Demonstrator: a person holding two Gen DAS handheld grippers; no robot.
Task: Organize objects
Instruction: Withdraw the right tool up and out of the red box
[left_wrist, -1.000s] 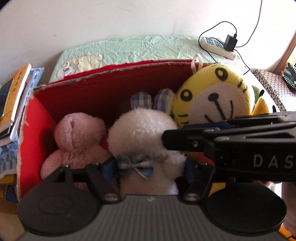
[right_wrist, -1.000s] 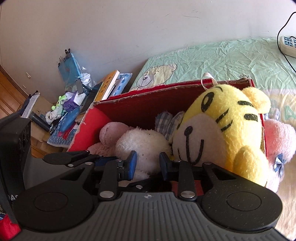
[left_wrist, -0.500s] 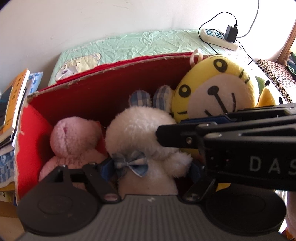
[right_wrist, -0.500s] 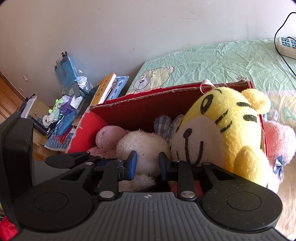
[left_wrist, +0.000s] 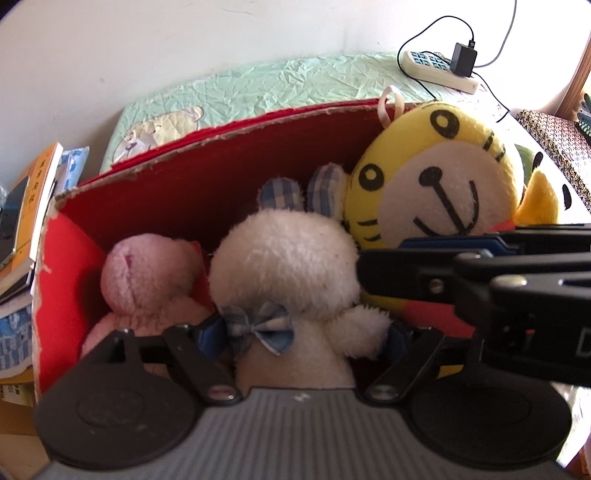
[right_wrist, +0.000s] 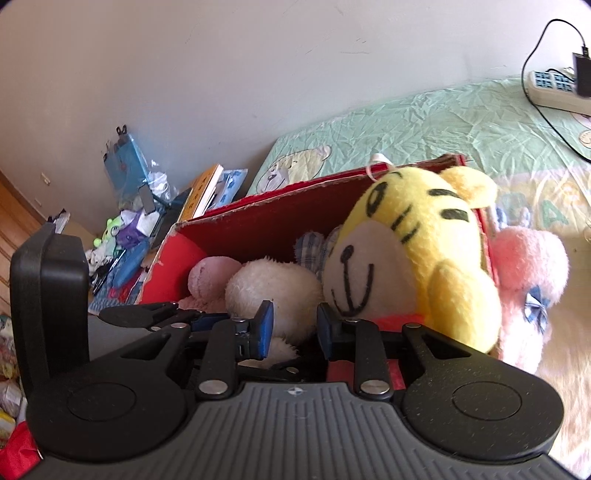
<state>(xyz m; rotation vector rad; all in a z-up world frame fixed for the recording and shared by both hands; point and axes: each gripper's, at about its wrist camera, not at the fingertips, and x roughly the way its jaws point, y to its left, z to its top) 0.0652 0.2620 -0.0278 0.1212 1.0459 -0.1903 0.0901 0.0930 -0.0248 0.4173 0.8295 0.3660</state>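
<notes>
Now three plush toys sit in the red box (left_wrist: 155, 206); left tongs (left_wrist: 303, 334) spread around the white bunny (left_wrist: 284, 273), right tongs (right_wrist: 293, 328) parted, empty; pink bear (right_wrist: 524, 280) outside remains.

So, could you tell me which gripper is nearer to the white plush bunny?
Left. The left gripper straddles the white plush bunny, fingers at either side. The right gripper sits just right of it, open.

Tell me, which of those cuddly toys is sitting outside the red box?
The pink plush with the blue bow. It sits against the outside of the red box's right wall, while the yellow tiger, white bunny and small pink bear sit inside.
</notes>
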